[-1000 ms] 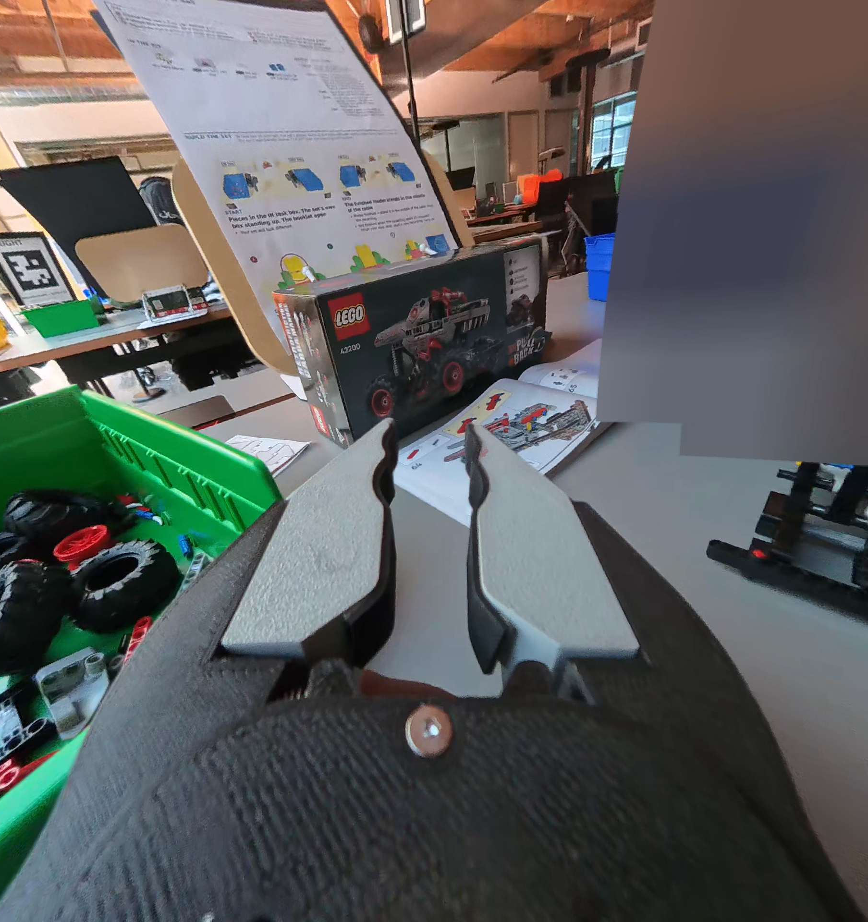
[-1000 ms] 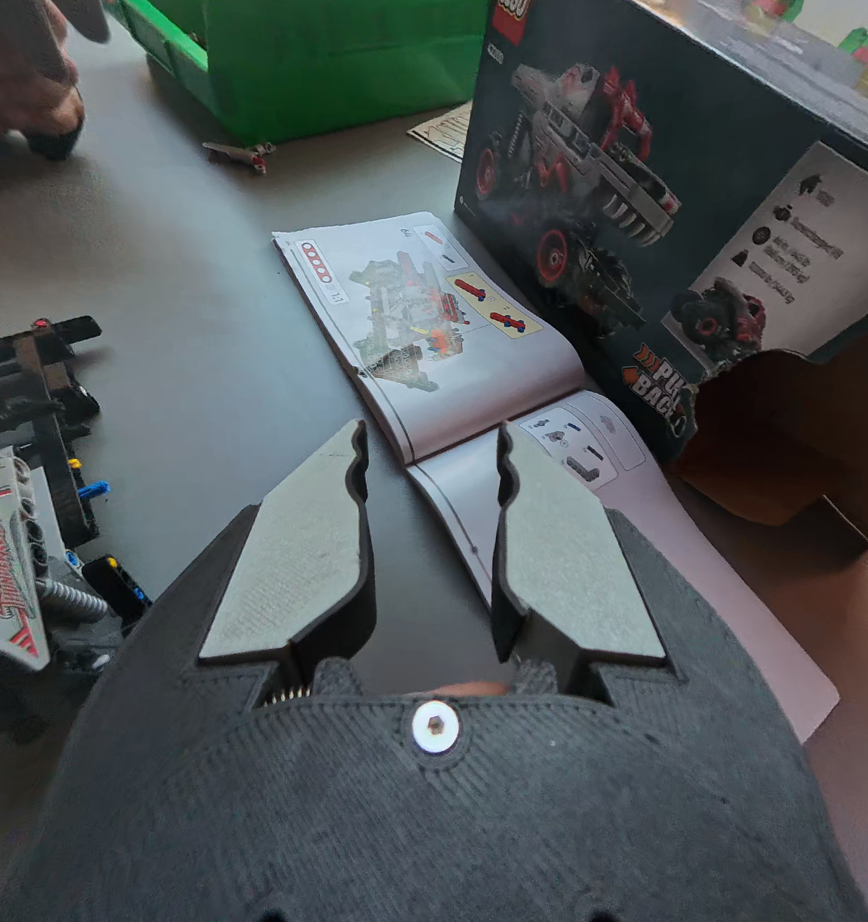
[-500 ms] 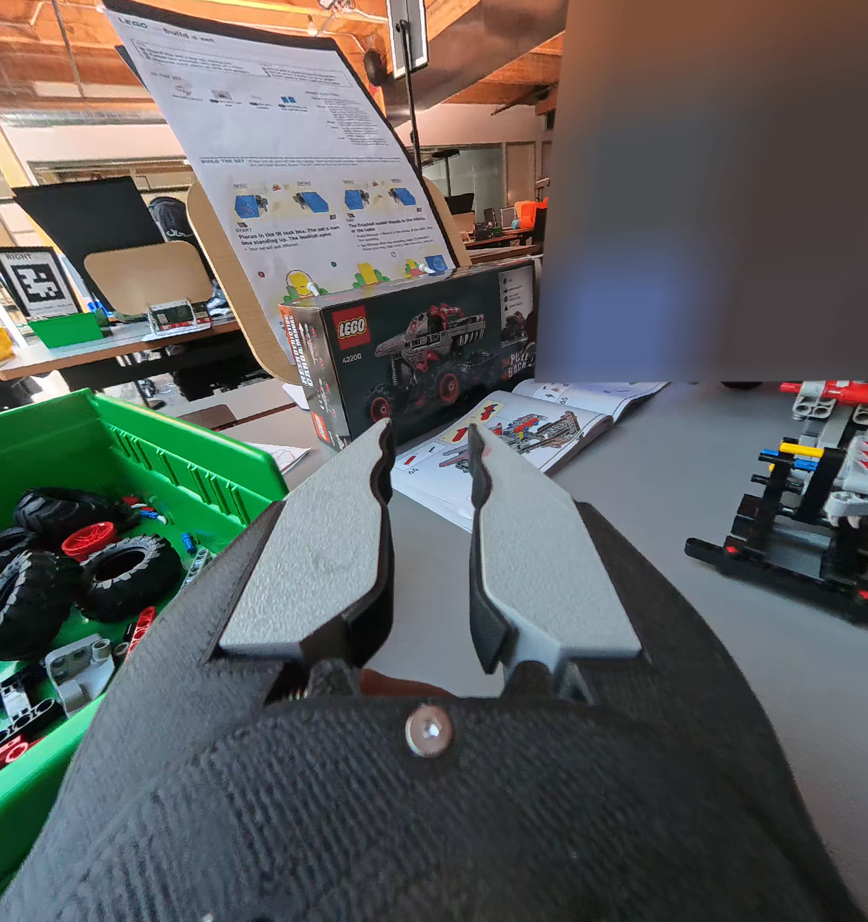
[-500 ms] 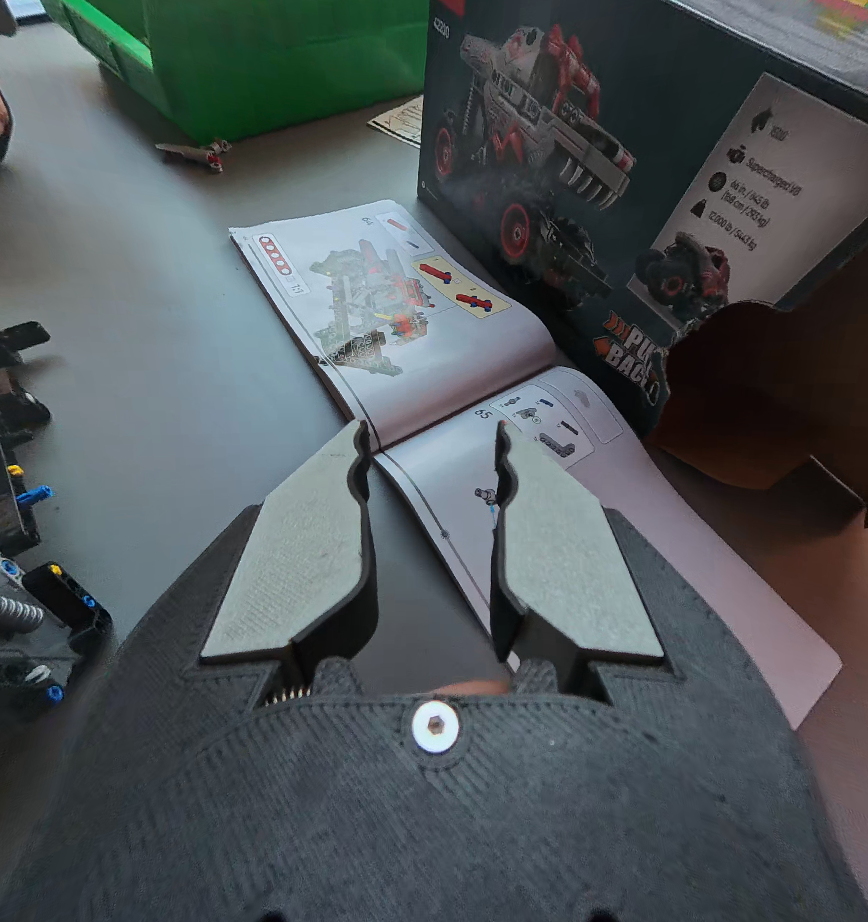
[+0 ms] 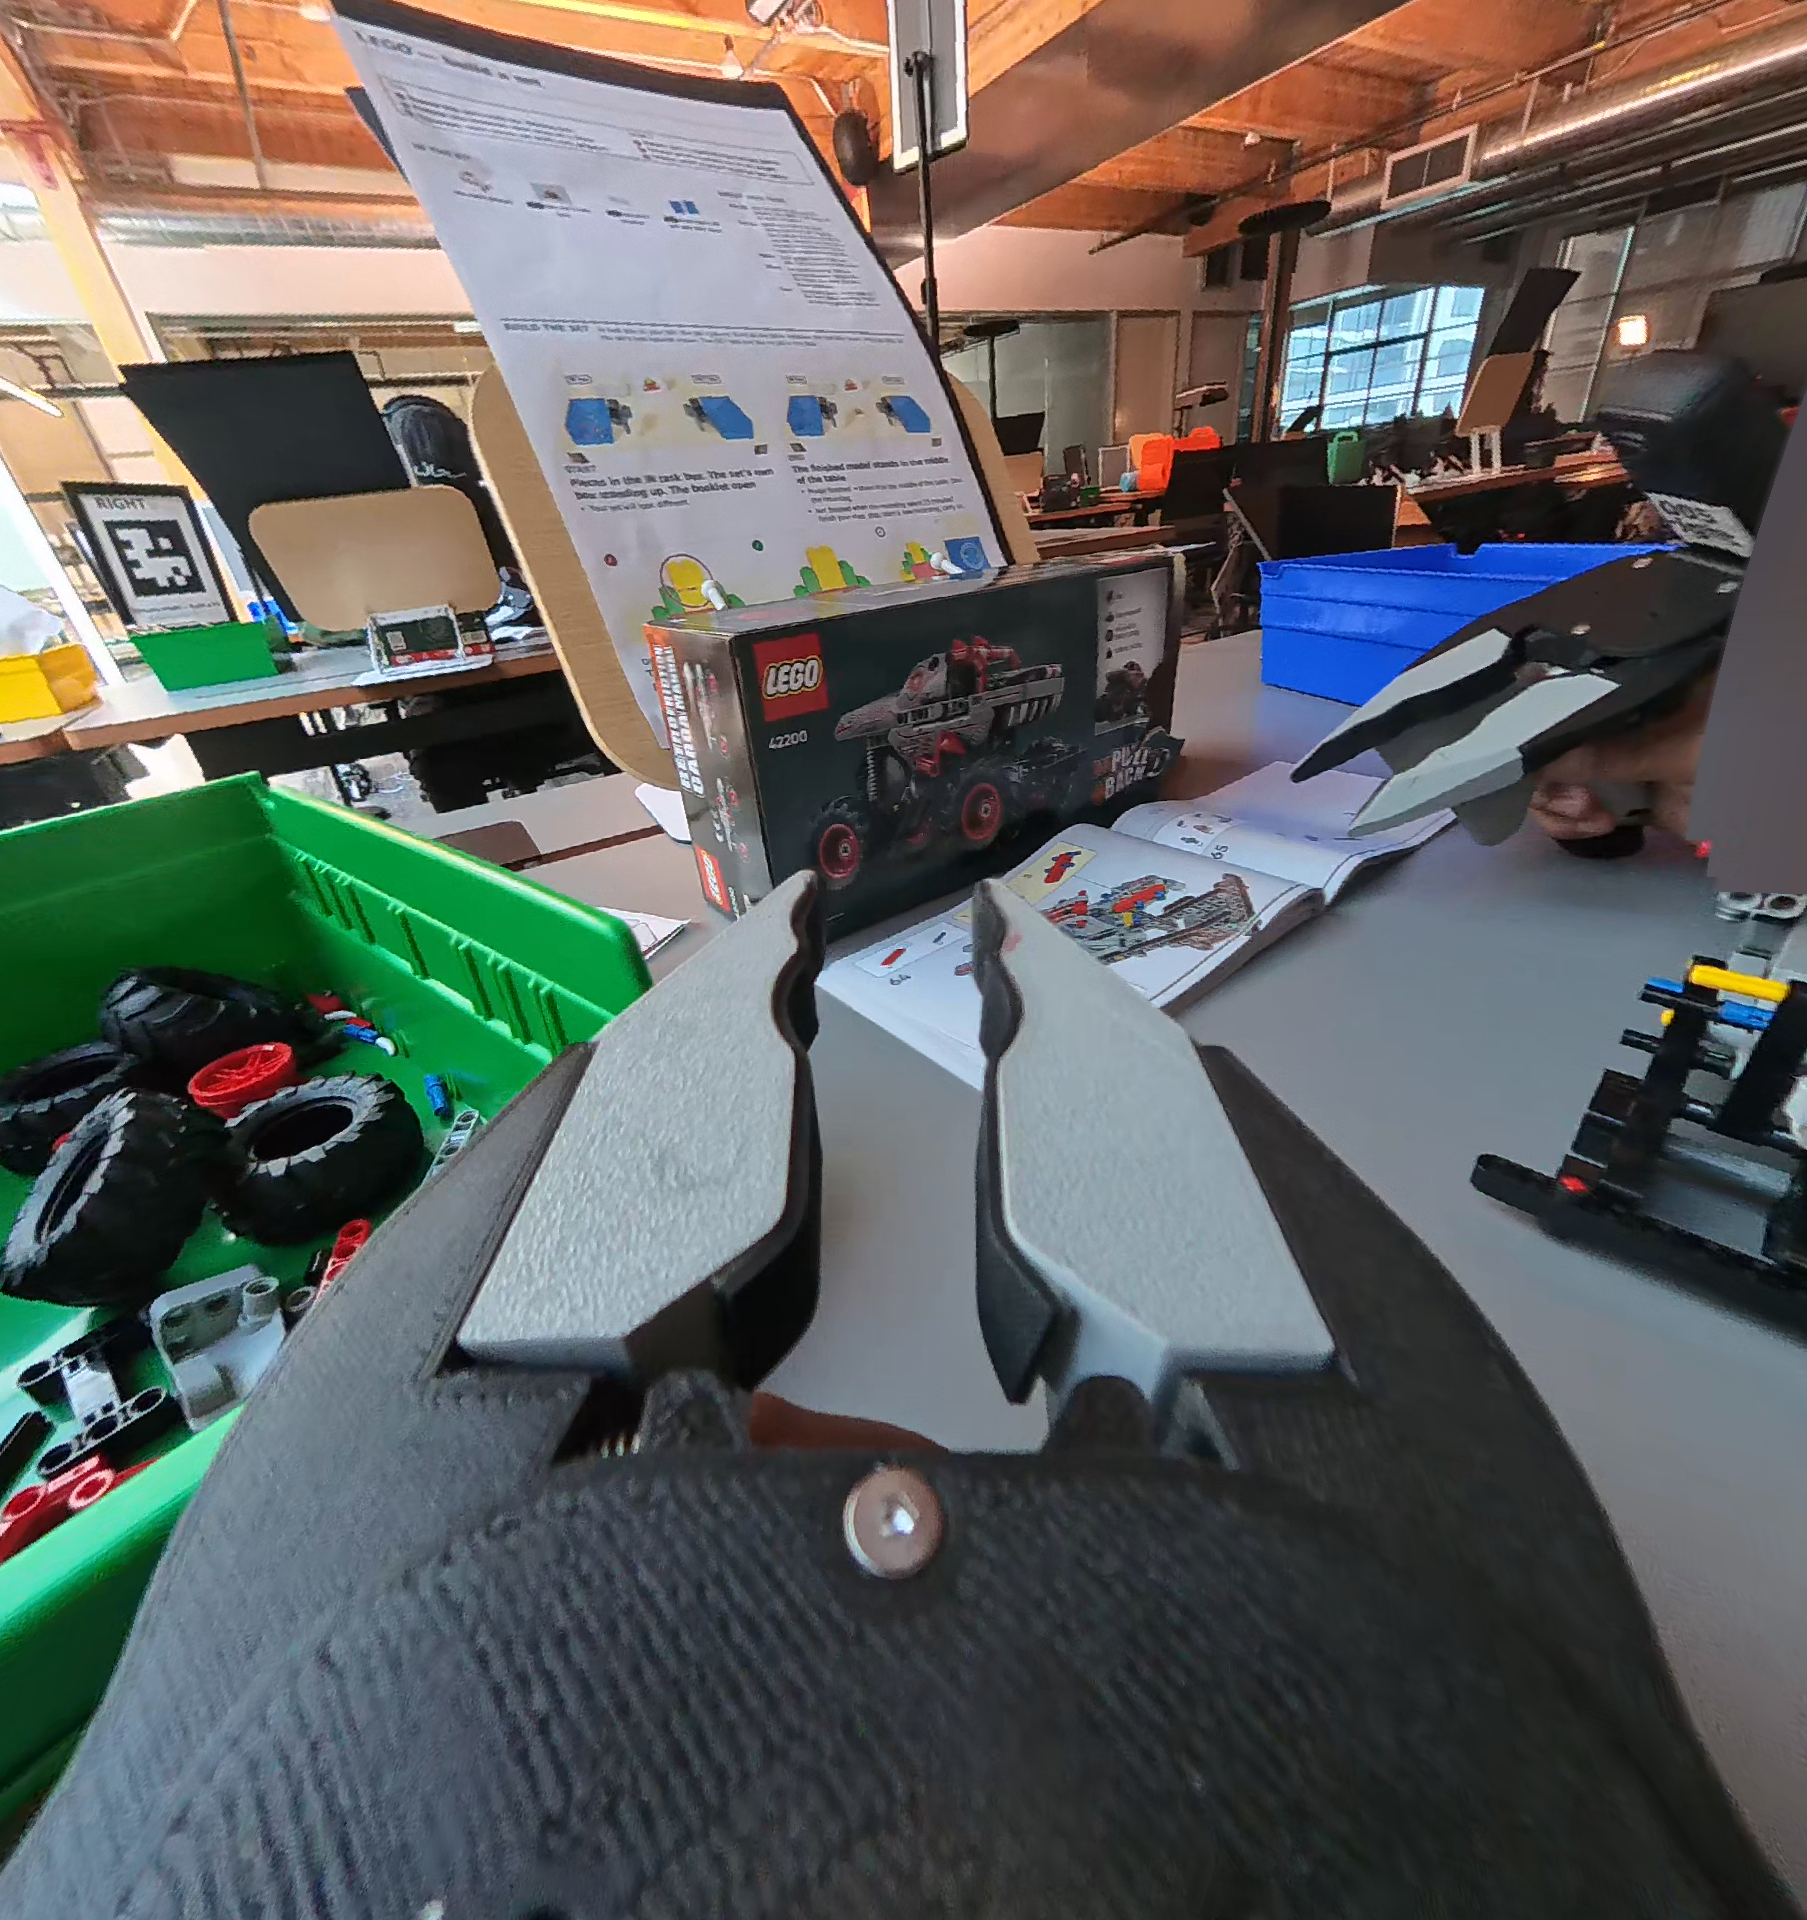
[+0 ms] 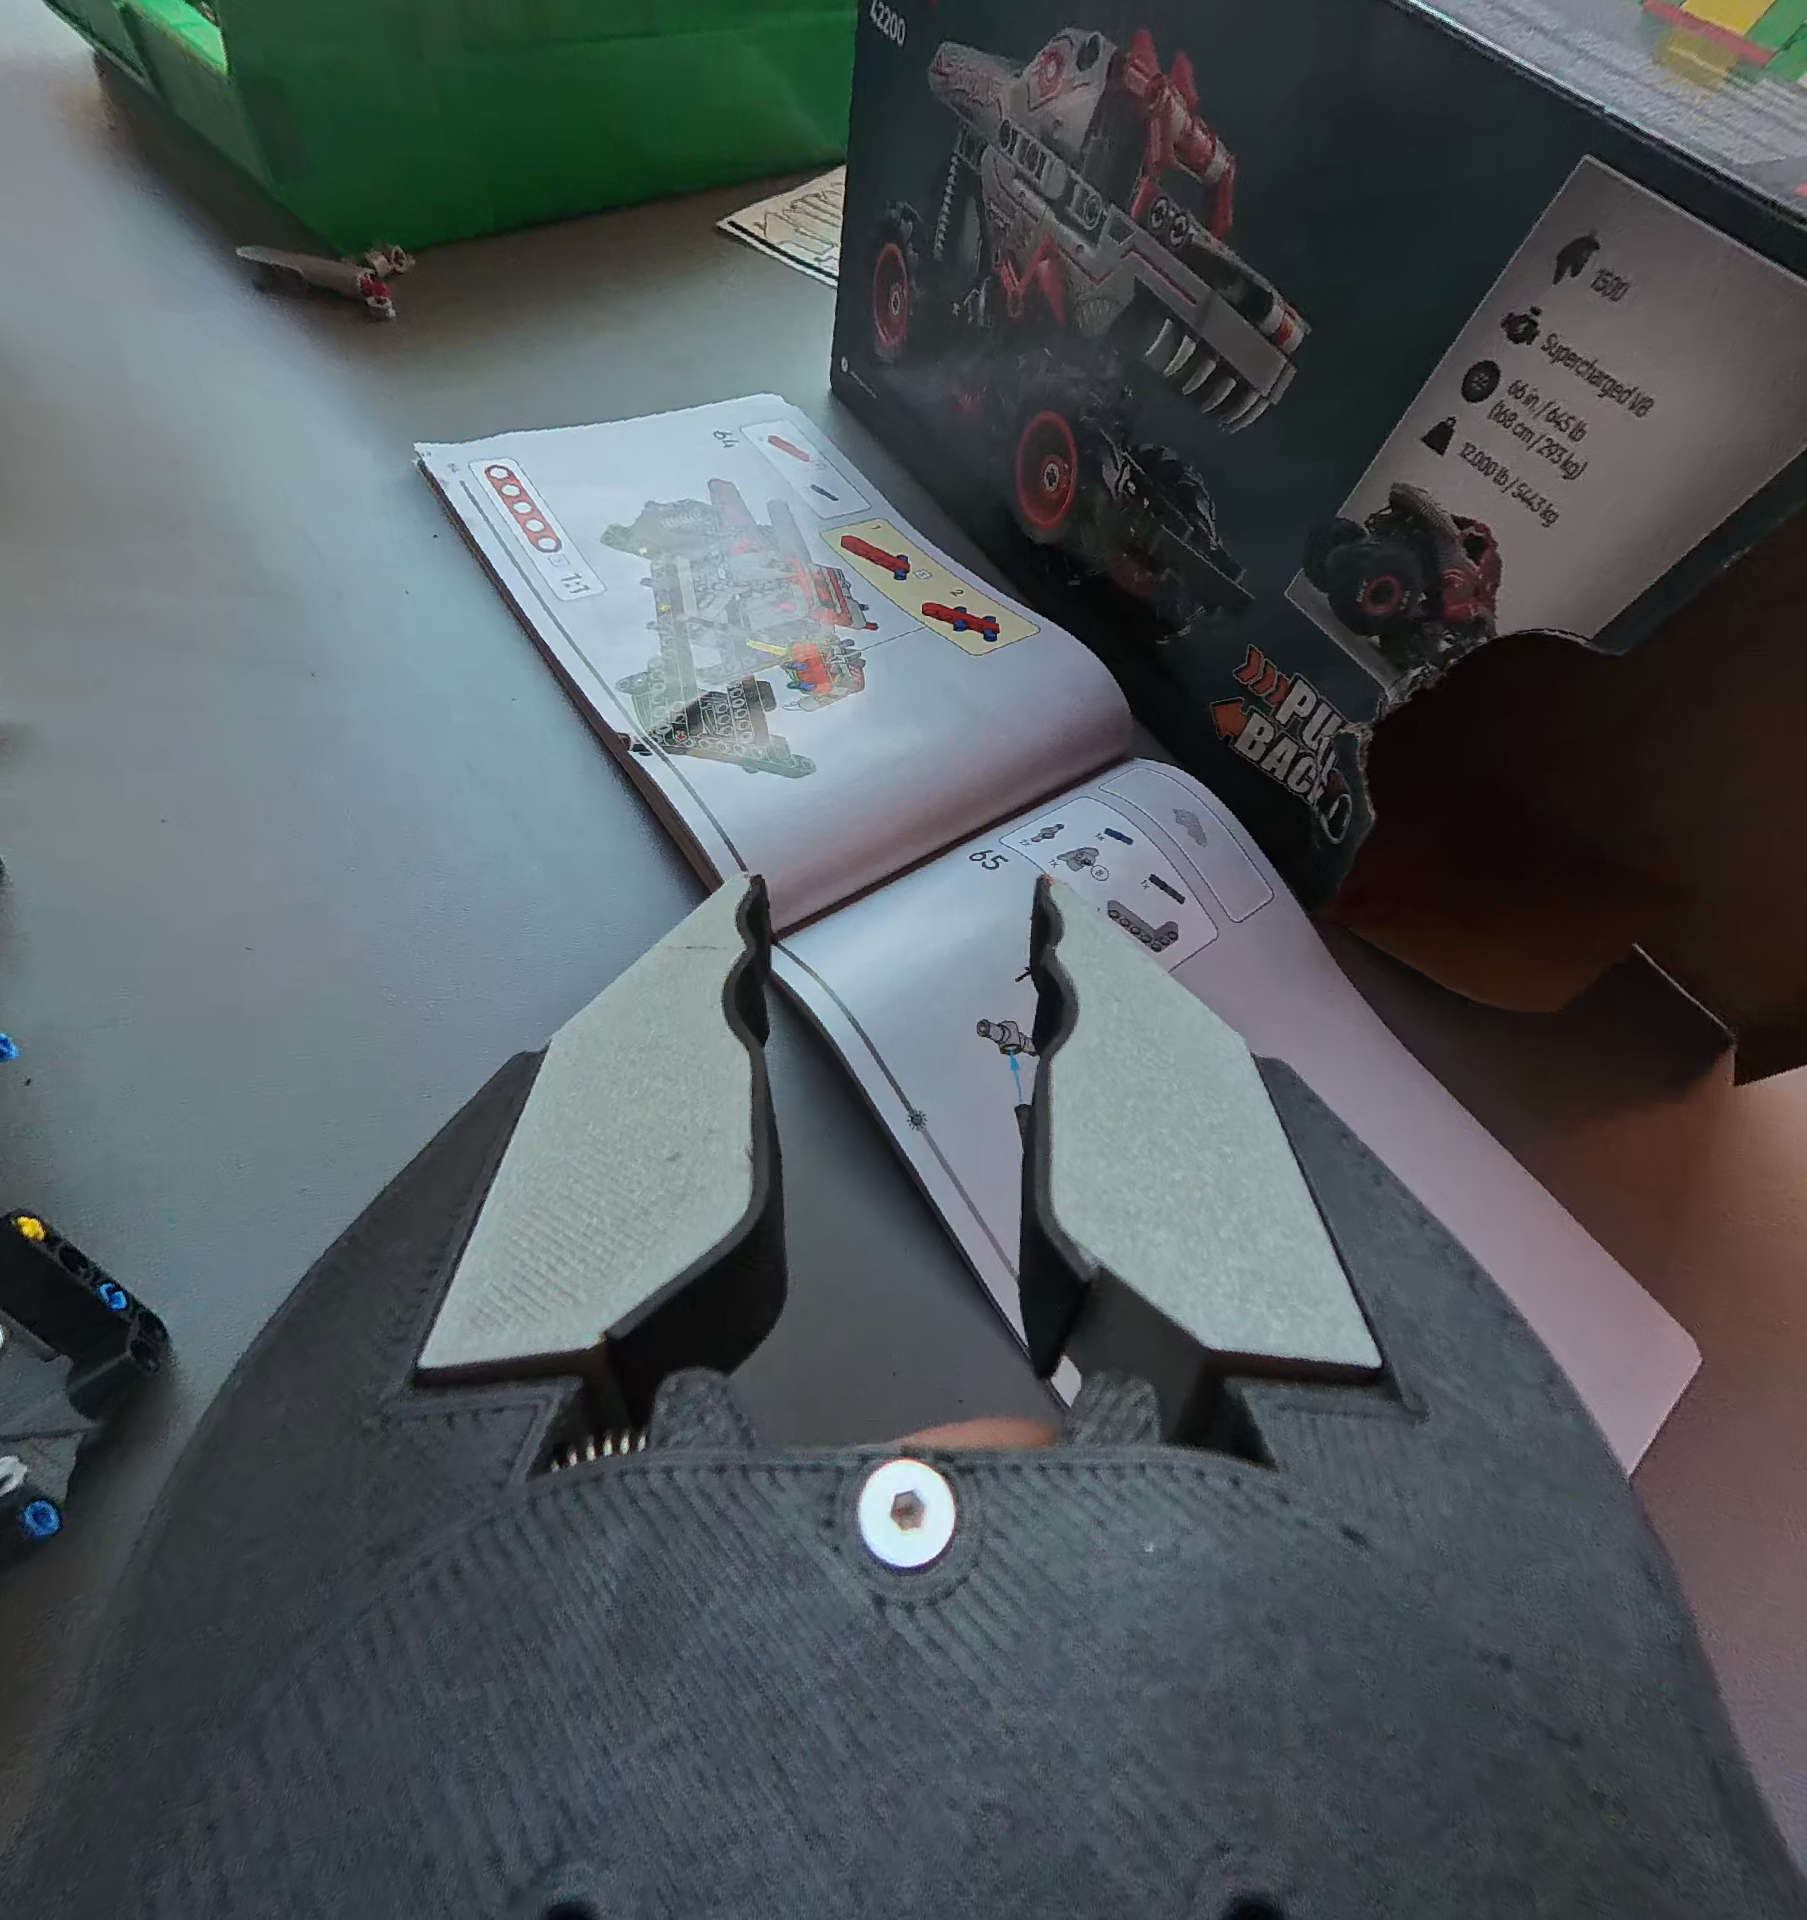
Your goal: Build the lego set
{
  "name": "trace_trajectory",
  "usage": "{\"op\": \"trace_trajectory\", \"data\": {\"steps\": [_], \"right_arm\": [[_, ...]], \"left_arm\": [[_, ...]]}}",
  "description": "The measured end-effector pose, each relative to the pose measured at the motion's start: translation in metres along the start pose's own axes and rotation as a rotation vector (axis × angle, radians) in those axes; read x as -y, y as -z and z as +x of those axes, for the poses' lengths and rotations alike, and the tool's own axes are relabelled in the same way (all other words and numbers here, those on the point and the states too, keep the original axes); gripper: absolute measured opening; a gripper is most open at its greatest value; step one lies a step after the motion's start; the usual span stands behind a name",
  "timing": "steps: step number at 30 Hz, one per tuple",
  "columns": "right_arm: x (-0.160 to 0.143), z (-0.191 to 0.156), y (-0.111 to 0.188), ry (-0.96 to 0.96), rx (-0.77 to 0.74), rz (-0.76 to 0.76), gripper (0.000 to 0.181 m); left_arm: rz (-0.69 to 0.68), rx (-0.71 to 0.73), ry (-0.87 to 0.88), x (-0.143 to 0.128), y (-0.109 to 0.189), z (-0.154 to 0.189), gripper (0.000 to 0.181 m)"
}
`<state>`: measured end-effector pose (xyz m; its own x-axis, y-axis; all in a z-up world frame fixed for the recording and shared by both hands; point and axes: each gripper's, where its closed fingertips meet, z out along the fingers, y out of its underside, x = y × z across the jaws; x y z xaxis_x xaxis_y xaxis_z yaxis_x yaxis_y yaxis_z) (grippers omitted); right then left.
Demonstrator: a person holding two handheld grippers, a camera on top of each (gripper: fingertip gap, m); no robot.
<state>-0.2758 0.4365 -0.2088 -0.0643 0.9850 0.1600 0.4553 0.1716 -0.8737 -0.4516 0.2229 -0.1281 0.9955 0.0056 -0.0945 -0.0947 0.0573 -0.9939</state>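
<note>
My left gripper (image 5: 894,914) is open and empty, held above the grey table beside the green bin (image 5: 525,966). The bin holds black tyres (image 5: 317,1153), a red hub (image 5: 242,1075) and small parts. The partly built black model (image 5: 1709,1153) stands at the right. My right gripper (image 6: 897,894) is open and empty, low over the right page of the open instruction booklet (image 6: 826,623). It also shows in the left wrist view (image 5: 1330,802), tips pointing down at the booklet (image 5: 1138,914). The model's edge (image 6: 57,1309) shows at the left of the right wrist view.
The dark set box (image 5: 930,727) stands upright behind the booklet, with a printed sheet on a board (image 5: 691,364) behind it. A blue bin (image 5: 1398,613) sits at the far right. A small loose part (image 6: 338,272) lies in front of the green bin (image 6: 463,104). Left tips to right tips: about 30 cm. Both grippers' tips are roughly 20 cm from the partly built black model (image 5: 1709,1153).
My right gripper has moved forward and down toward the booklet's right page and now shows in the left wrist view. My left gripper has barely moved.
</note>
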Motion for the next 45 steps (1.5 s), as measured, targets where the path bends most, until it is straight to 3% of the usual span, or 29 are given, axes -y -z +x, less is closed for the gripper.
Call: {"op": "trace_trajectory", "data": {"steps": [8, 12, 17, 22, 24, 27, 31, 38, 45], "right_arm": [[-0.001, 0.0, 0.0, -0.006, 0.007, -0.002, 0.048], [0.0, -0.001, 0.0, -0.02, 0.029, 0.008, 0.048], [0.0, -0.003, -0.002, -0.011, 0.047, 0.001, 0.047], [0.0, 0.002, -0.005, -0.025, 0.045, 0.0, 0.046], [0.0, 0.002, -0.005, -0.029, 0.045, 0.0, 0.046], [0.002, 0.002, -0.003, -0.016, 0.034, 0.013, 0.046], [-0.001, -0.003, -0.002, 0.01, 0.039, 0.0, 0.045], [-0.003, -0.009, -0.002, 0.044, 0.041, -0.015, 0.042], [-0.003, -0.013, -0.001, 0.056, 0.055, -0.018, 0.04]], "left_arm": [[0.01, 0.047, 0.003, 0.003, 0.012, -0.003, 0.025], [-0.028, 0.09, -0.014, 0.001, 0.037, -0.02, 0.027], [-0.2, 0.202, -0.021, 0.012, 0.078, -0.078, 0.024], [-0.513, 0.23, -0.072, 0.014, 0.061, -0.127, 0.025], [-0.674, 0.134, -0.123, 0.0, 0.038, -0.128, 0.023], [-0.94, 0.019, -0.162, -0.044, 0.012, -0.134, 0.019], [-1.141, -0.03, -0.119, -0.088, -0.001, -0.15, 0.017], [-1.317, -0.049, -0.104, -0.128, 0.004, -0.149, 0.011], [-1.35, -0.038, -0.157, -0.125, 0.002, -0.15, 0.005]]}}
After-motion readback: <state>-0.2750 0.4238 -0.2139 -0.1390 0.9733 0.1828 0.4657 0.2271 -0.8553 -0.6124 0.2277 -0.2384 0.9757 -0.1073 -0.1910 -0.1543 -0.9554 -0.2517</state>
